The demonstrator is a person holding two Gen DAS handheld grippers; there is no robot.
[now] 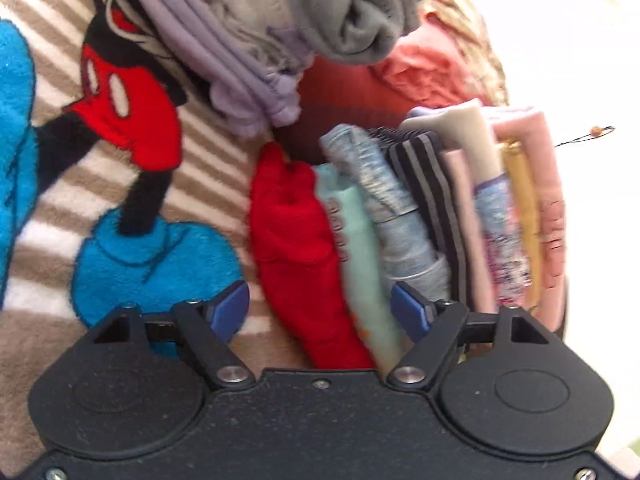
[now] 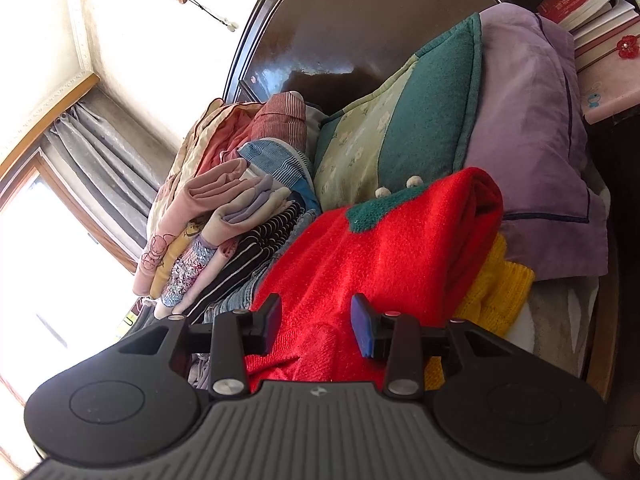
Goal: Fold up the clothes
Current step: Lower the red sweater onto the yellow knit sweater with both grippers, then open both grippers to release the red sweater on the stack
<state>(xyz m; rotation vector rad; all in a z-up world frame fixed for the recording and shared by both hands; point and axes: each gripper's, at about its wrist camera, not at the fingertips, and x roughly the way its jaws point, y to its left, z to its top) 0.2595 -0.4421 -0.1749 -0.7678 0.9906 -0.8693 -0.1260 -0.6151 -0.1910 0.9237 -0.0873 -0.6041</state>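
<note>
A folded red knit sweater (image 2: 384, 252) with a green patch lies on top of a stack of folded clothes (image 2: 208, 256). The stack, seen edge-on in the left wrist view (image 1: 440, 208), shows the red sweater (image 1: 296, 240) at its left side. My left gripper (image 1: 320, 312) is open, its jaws either side of the sweater's edge and a pale green garment (image 1: 360, 248). My right gripper (image 2: 316, 324) is open just over the near part of the red sweater. A yellow knit (image 2: 496, 288) lies beside and partly under the sweater.
A striped cartoon blanket (image 1: 132, 160) covers the bed. A loose heap of grey and lilac clothes (image 1: 280, 32) lies beyond the stack. Green and lilac pillows (image 2: 480, 120) lean on a dark headboard (image 2: 340, 40). Books (image 2: 592, 4) sit at the right, a curtained window (image 2: 80, 168) at the left.
</note>
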